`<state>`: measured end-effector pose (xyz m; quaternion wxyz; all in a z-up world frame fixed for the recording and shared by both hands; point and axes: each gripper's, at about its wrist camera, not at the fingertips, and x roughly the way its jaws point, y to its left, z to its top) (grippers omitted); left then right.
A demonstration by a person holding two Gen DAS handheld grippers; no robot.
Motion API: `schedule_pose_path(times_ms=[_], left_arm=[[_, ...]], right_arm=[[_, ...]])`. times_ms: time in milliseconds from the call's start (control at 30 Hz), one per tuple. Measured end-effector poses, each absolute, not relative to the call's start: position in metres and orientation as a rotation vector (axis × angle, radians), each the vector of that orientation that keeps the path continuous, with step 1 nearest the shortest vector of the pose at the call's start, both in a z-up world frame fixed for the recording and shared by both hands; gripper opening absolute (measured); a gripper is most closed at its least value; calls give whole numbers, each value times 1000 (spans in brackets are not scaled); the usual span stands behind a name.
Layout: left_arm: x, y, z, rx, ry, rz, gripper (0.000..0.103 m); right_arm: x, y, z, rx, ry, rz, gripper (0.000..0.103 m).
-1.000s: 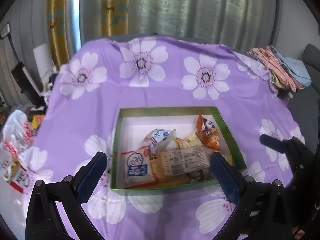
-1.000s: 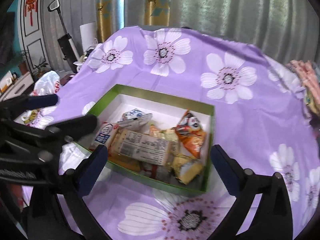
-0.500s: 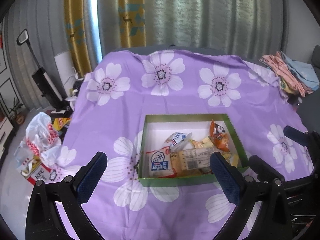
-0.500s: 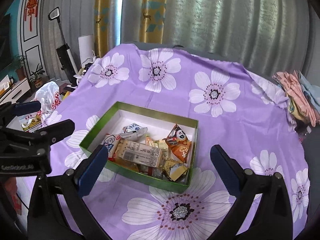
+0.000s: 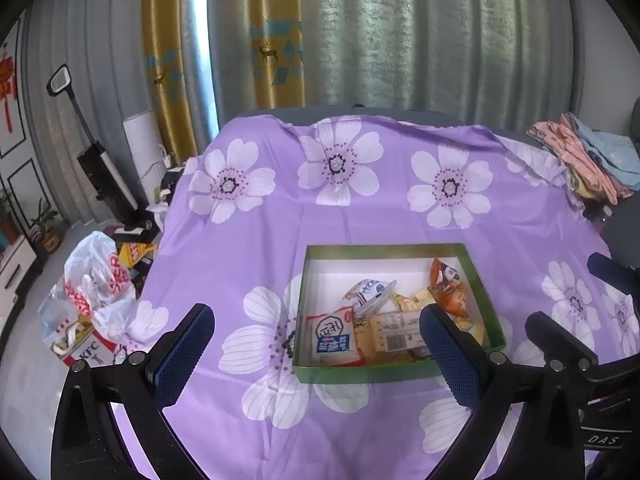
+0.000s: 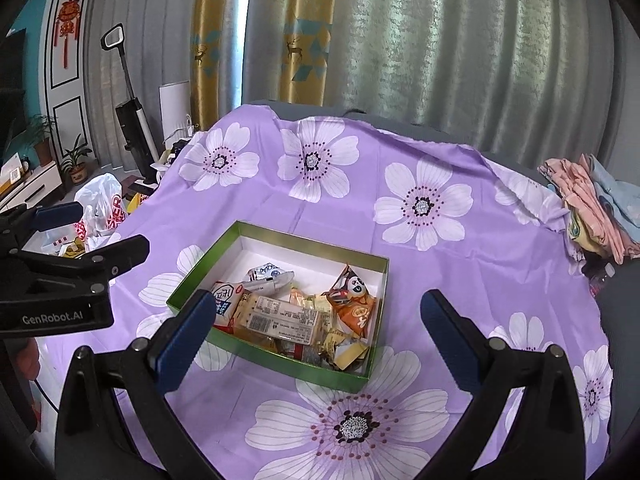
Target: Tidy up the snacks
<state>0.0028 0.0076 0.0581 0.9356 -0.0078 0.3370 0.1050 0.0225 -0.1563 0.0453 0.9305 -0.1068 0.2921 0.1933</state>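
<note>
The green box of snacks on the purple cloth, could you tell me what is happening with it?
A person holds the left gripper and right gripper, both open and empty, above the flowered purple tablecloth. The green cardboard box holds the snack packets, including an orange panda packet; neither gripper touches it.

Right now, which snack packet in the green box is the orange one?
The panda-printed packet standing against the green box's right wall. It is bright orange; the flat packet with blue lettering at the left end is white and red, and the long barcode-labelled one is pale yellow.

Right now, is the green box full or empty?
Partly full: the green box holds snack packets crowded toward its near end; white floor shows bare at the far end.
</note>
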Motion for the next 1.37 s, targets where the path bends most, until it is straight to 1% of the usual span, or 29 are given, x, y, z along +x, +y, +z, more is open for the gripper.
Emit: schedule_pose_path(times_ms=[1367], left_arm=[[15,14,58,-14,690,216,102]], right_arm=[[31,-143,44,-220,608,415,103]])
